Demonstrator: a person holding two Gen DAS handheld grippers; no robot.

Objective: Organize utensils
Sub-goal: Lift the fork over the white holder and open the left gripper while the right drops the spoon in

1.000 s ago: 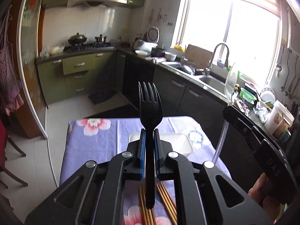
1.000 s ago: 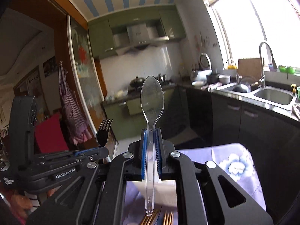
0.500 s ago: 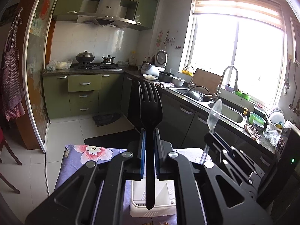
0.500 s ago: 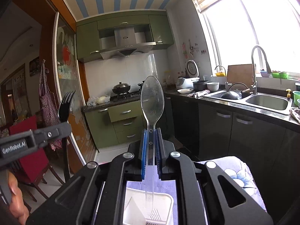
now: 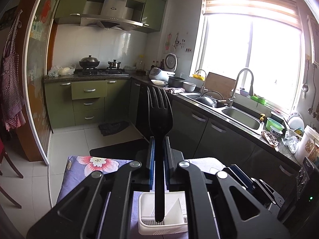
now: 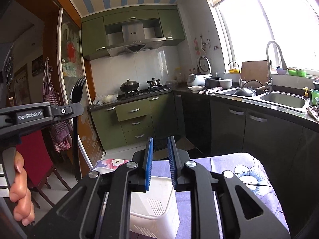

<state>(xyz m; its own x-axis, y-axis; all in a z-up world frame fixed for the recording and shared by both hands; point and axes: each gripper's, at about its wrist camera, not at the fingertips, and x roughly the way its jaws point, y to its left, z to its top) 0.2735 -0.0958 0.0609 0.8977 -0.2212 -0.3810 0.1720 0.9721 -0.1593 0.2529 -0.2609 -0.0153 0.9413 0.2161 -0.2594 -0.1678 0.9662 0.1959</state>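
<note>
My left gripper (image 5: pixel 159 141) is shut on a black plastic fork (image 5: pixel 159 117), held upright with tines up; its handle tip hangs just above a white utensil basket (image 5: pixel 171 205) on the table. In the right wrist view the fork (image 6: pixel 76 93) and the left gripper (image 6: pixel 65 110) show at the left. My right gripper (image 6: pixel 161 142) is open and empty, right above the white basket (image 6: pixel 155 205). The clear spoon is out of sight.
The table carries a purple floral cloth (image 5: pixel 93 163), also in the right wrist view (image 6: pixel 247 177). A kitchen counter with a sink (image 5: pixel 239 117) runs along the right. A red chair (image 6: pixel 37 159) stands to the left.
My right gripper opened and the clear spoon it held is gone from its jaws. Both grippers have come in over the white basket; the left still holds the fork.
</note>
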